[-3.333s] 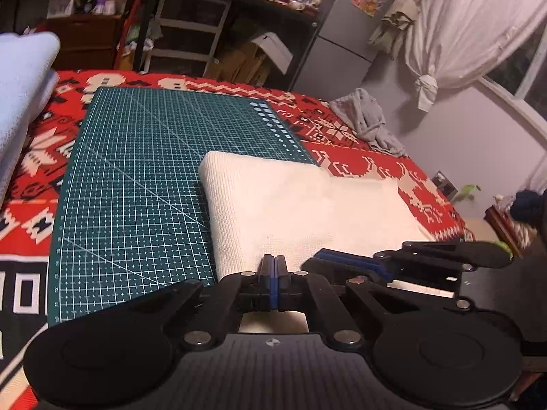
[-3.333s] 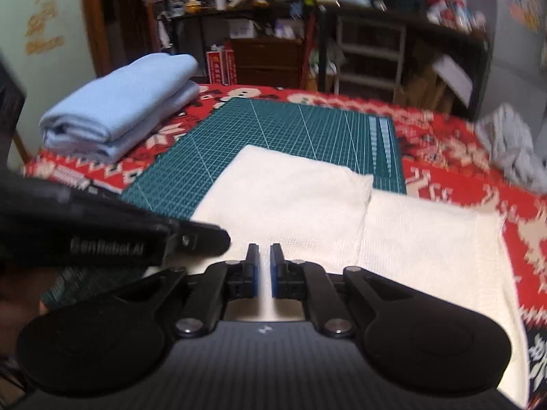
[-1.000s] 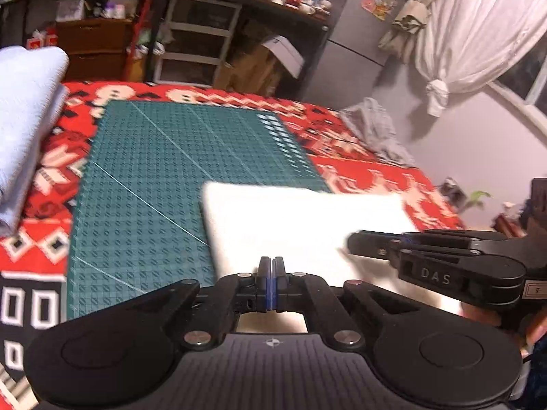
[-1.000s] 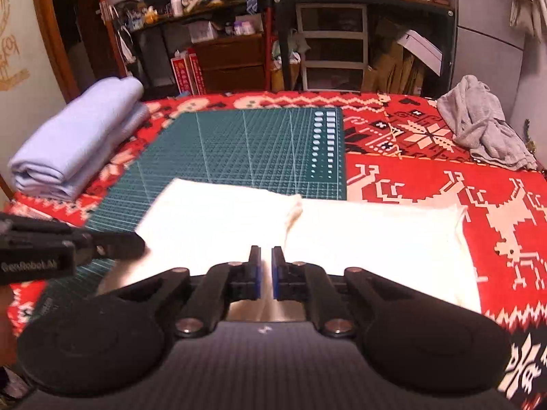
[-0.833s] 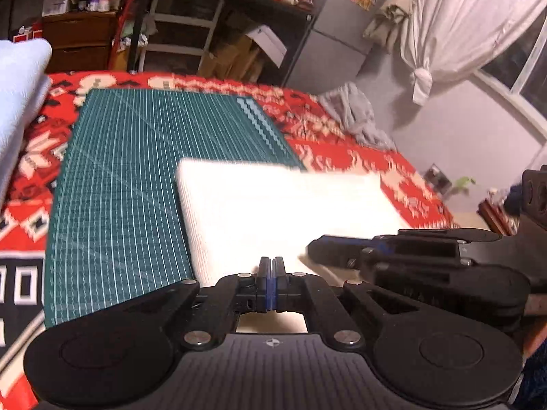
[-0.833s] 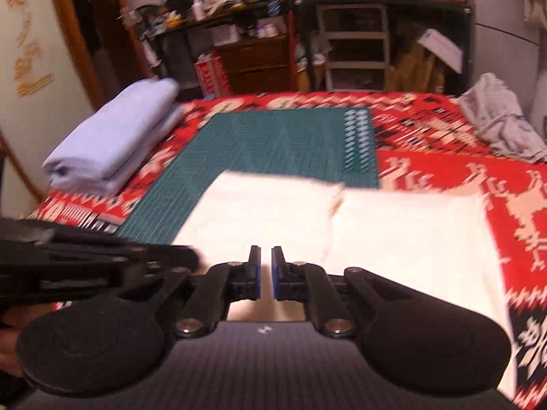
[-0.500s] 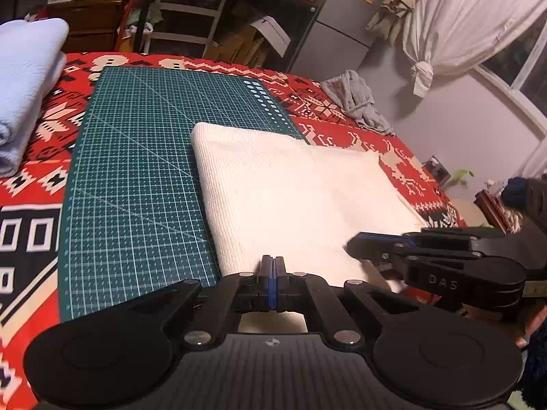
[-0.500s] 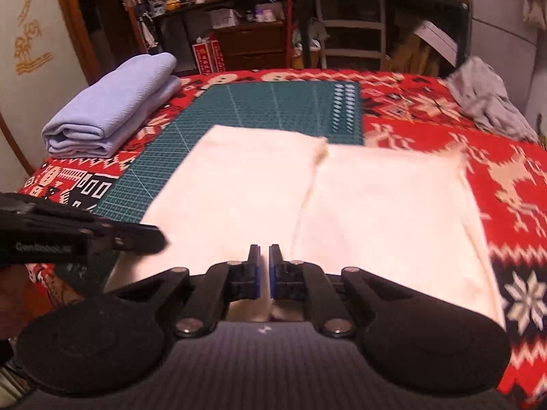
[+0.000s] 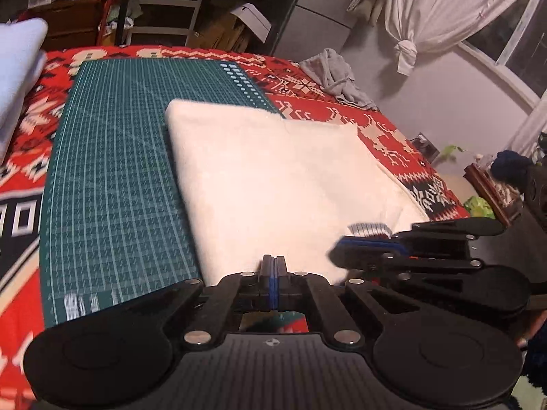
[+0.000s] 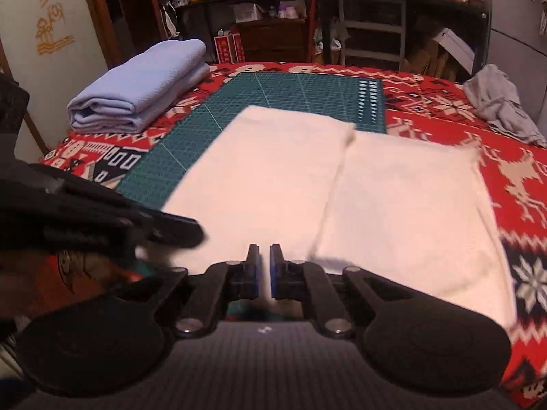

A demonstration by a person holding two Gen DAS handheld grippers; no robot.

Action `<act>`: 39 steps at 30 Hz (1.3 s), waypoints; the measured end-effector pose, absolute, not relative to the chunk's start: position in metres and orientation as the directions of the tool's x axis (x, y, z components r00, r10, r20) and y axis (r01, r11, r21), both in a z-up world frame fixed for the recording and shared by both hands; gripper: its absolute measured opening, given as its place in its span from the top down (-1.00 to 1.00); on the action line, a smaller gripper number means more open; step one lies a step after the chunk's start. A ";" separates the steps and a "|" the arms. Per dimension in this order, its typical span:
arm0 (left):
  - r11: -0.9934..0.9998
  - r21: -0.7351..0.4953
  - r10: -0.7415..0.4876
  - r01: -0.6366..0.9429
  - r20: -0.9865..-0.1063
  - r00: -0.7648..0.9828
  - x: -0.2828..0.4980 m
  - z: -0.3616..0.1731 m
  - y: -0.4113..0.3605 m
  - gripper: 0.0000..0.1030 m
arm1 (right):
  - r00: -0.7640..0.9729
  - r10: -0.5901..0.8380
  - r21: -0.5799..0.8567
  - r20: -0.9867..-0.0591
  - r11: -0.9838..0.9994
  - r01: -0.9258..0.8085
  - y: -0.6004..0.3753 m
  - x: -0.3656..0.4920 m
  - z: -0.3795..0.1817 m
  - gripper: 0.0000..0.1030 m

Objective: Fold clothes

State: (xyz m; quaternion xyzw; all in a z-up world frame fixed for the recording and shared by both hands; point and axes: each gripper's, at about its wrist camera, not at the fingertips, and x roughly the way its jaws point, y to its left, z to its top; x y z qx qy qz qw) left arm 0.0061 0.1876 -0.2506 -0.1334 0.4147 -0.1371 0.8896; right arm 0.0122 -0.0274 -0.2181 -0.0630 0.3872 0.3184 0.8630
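Note:
A white cloth (image 9: 273, 177) lies folded flat, half on a green cutting mat (image 9: 112, 171) and half on a red patterned blanket (image 9: 393, 143). My left gripper (image 9: 273, 259) is at the cloth's near edge with its pads pressed together and nothing visible between them. To its right hangs my right gripper (image 9: 336, 256), just over the cloth's near right part. In the right wrist view the right gripper (image 10: 264, 249) is closing down to a thin slit. The white cloth (image 10: 342, 198) shows behind the slit, and I cannot tell whether any is pinched. The left gripper (image 10: 198, 235) reaches in from the left.
A folded light blue cloth (image 10: 136, 95) rests on the blanket's far left corner. A crumpled grey garment (image 10: 502, 109) lies at the far right. Shelves, boxes and a cabinet crowd the room behind the bed, and a white curtain (image 9: 444, 10) hangs at the right.
Both cameras have pulled back toward the near edge, so more of the white cloth shows. The cloth keeps its place on the mat. The right gripper's slit has narrowed slightly.

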 end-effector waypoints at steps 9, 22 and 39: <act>0.927 -0.349 -0.353 0.137 -0.690 0.632 0.006 -0.241 0.175 0.96 | 0.500 0.514 0.141 -0.697 0.782 -0.607 -0.016 0.002 -0.204 0.85; 0.928 -0.355 -0.341 0.116 -0.683 0.646 -0.008 -0.239 0.189 0.96 | 0.500 0.498 0.148 -0.709 0.798 -0.584 -0.037 -0.003 -0.209 0.85; 0.923 -0.383 -0.298 0.025 -0.674 0.676 0.002 -0.249 0.214 0.95 | 0.495 0.571 0.189 -0.654 0.758 -0.625 0.020 0.040 -0.188 0.89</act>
